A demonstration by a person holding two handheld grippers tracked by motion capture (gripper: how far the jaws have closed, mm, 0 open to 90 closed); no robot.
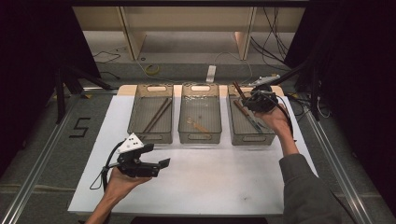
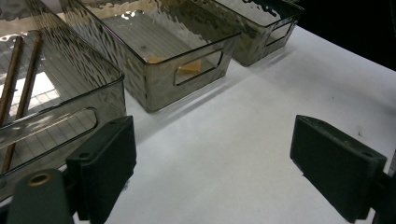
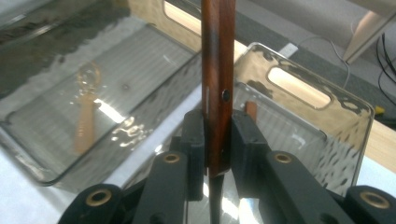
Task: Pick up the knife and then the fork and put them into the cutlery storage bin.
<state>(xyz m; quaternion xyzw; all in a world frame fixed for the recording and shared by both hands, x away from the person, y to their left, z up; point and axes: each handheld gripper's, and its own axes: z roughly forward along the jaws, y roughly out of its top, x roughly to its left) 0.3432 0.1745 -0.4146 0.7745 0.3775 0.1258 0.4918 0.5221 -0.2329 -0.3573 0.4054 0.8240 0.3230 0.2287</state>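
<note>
Your right gripper [image 3: 217, 140] pinches a reddish-brown wooden handle [image 3: 218, 70], upright; its top is cut off. Your left gripper [image 2: 212, 163] is spread.

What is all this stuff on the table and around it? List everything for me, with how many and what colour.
Bins: three, smoky clear plastic, side by side on the table's far half.
Chopsticks: two, brown, in the left bin.
Wooden spoon: one, pale tan, in the middle bin.
Knife: one, reddish-brown handle, gripped over the right bin.
Another utensil: one, dark handle, lying in the right bin.
Table: one, white top.
Cables: several, dark, on the floor behind.
Left gripper: black, jaws apart, above the table's near left.
Right gripper: black, clamping the knife handle.
</note>
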